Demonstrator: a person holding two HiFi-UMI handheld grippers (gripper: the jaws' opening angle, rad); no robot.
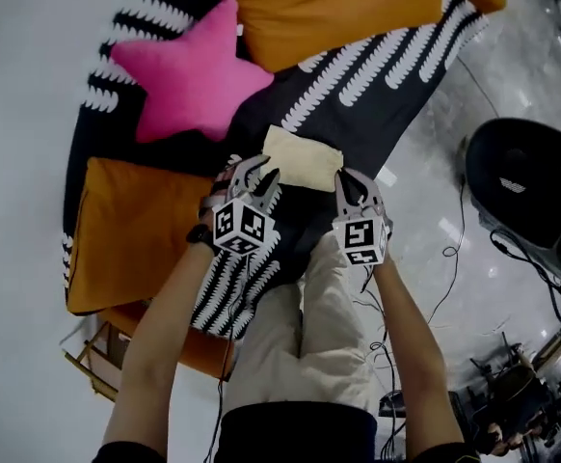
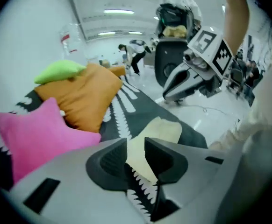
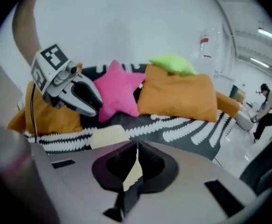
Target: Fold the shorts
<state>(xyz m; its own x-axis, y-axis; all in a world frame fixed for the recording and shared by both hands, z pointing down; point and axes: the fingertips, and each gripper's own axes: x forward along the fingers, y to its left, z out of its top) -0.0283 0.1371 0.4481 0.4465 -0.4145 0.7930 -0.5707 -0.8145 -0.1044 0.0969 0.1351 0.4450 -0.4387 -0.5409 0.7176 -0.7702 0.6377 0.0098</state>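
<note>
Shorts (image 1: 303, 158) folded near blanket (image 1: 358, 95) edge, left claw (image 1: 257, 174) ajar, empty, right claw (image 1: 354, 183) closed.

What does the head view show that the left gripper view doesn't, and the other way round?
Only the head view: the person's forearms, the whole left gripper with its marker cube, and the orange cushion by the left arm. Only the left gripper view: a green cushion, people far across the room, and its own jaws slightly apart with nothing between them. Both: the folded shorts, pink star cushion, patterned blanket and right gripper.
</note>
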